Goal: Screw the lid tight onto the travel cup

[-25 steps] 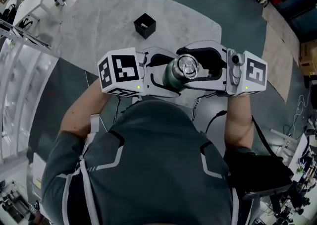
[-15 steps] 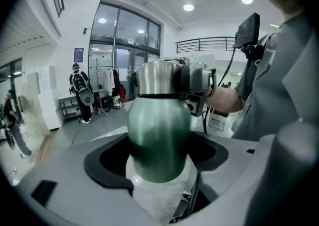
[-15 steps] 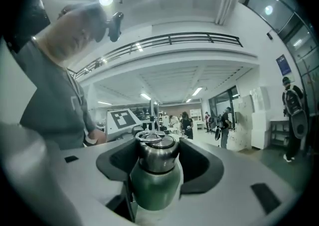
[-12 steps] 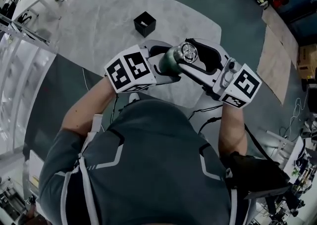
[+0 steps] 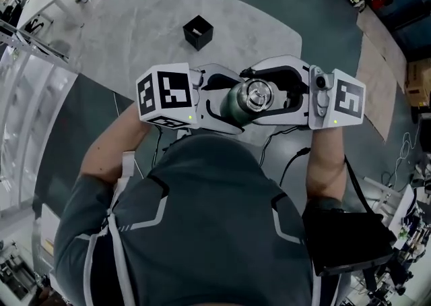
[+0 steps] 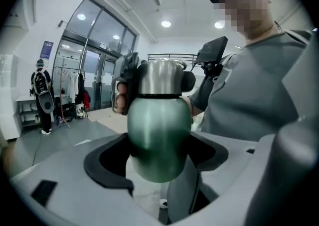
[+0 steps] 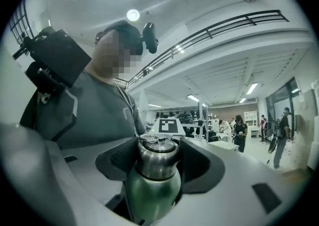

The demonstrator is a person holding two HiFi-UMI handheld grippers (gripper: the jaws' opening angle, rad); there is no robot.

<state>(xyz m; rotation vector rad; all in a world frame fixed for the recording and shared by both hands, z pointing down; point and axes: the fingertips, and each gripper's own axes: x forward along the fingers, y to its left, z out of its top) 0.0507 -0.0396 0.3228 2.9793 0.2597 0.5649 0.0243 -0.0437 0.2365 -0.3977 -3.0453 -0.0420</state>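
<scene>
Green metal travel cup (image 5: 235, 106) with brushed-steel screw lid (image 5: 256, 94): held in the air in front of the person's chest. In the head view it sits over the near edge of the table.

Left gripper (image 6: 158, 146): jaws clamped on the green body of the cup (image 6: 159, 135); the lid (image 6: 158, 77) stands clear above them.

Right gripper (image 7: 158, 163): jaws closed round the lid (image 7: 158, 156), with the green body (image 7: 151, 196) below them. The two grippers (image 5: 221, 100) (image 5: 277, 92) meet head-on across the cup, their marker cubes out to either side.

Room to move: nothing touches the cup but the two sets of jaws. The person's torso is just behind it. Small black open-topped square box (image 5: 197, 32) stands well apart on the far side.

Surface: pale grey marbled table (image 5: 128, 25) with rounded edge, the box the only thing seen on it. Around it is dark grey floor (image 5: 316, 21), with light wooden panels (image 5: 377, 75) laid on it to the right. The gripper views show a large bright hall with glazed walls and people standing far off.

Versus 0.5 s ago: the pair then sat skewed, right cube swung low toward the person's right and left cube tilted. Now both are back level in one line, as at 1.0 s ago. The cup has stayed near the same spot.
</scene>
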